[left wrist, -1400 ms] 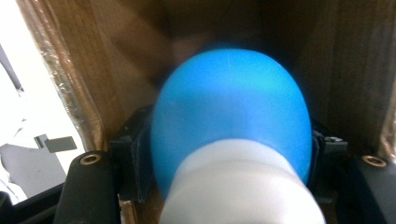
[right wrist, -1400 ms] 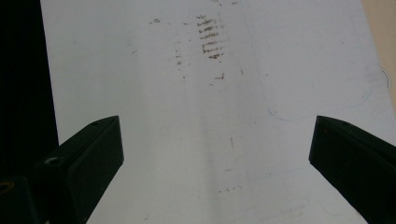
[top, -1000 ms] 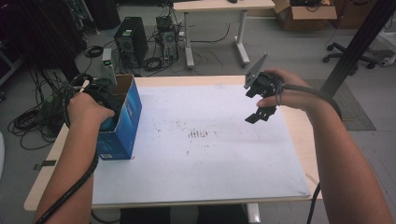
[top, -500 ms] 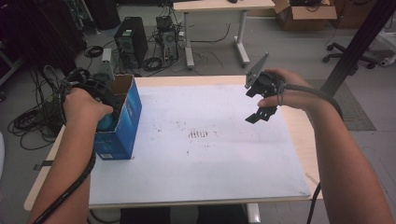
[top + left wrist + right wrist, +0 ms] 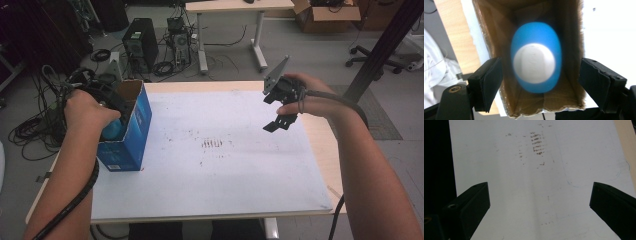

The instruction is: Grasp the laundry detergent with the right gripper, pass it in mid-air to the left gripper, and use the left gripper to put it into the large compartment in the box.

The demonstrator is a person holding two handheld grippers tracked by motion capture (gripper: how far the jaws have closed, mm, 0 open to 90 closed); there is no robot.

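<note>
Above the blue box, the left gripper gapes wide around its blue bottle.

A bottle stands inside the box at the table's left edge.

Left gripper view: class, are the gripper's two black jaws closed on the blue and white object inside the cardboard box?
No. The jaws of the left gripper stand wide apart outside the box, clear of the blue and white object.
</note>
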